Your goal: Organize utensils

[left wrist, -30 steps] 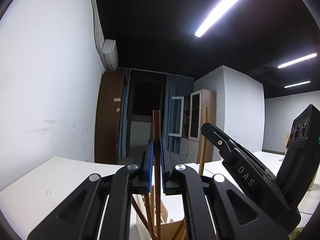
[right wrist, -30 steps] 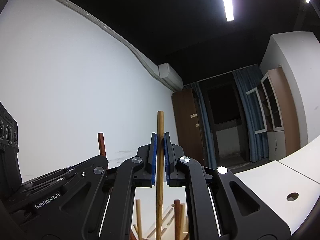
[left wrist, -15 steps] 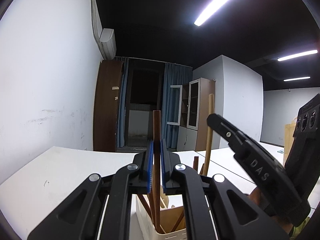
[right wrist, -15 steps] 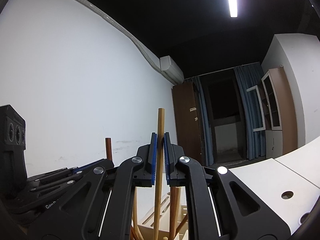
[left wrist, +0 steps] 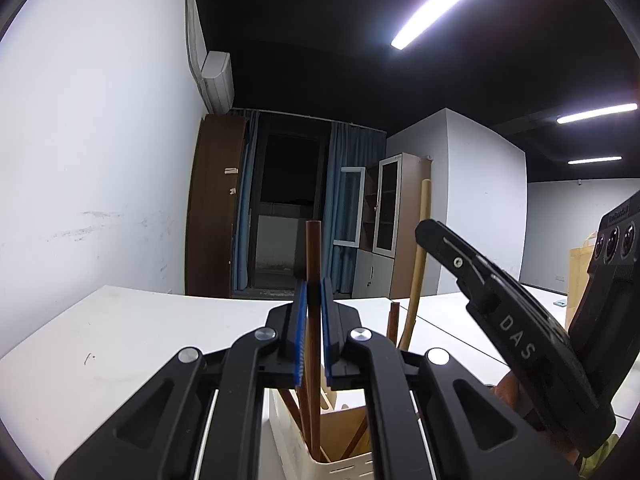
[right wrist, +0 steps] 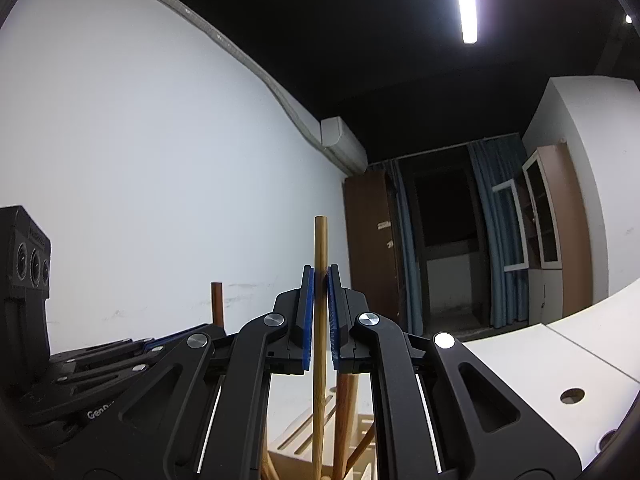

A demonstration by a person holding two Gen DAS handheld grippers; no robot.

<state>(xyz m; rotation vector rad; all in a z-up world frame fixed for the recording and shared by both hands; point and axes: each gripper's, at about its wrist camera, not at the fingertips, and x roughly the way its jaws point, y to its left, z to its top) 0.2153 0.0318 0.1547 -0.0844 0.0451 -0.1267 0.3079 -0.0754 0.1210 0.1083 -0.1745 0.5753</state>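
Centrally in each wrist view, one gripper is clenching one stick. The left gripper (left wrist: 313, 312) is squeezing a dark brown handle (left wrist: 313, 252) that is reaching down into the cream holder (left wrist: 296, 438) at bottom centre, while the right gripper (right wrist: 319, 300) is pinching a light bamboo handle (right wrist: 320, 240) upright over that holder (right wrist: 360, 428). At least two further sticks are standing inside.

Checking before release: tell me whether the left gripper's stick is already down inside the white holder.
Yes: the dark brown stick in the left gripper runs down into the white holder.
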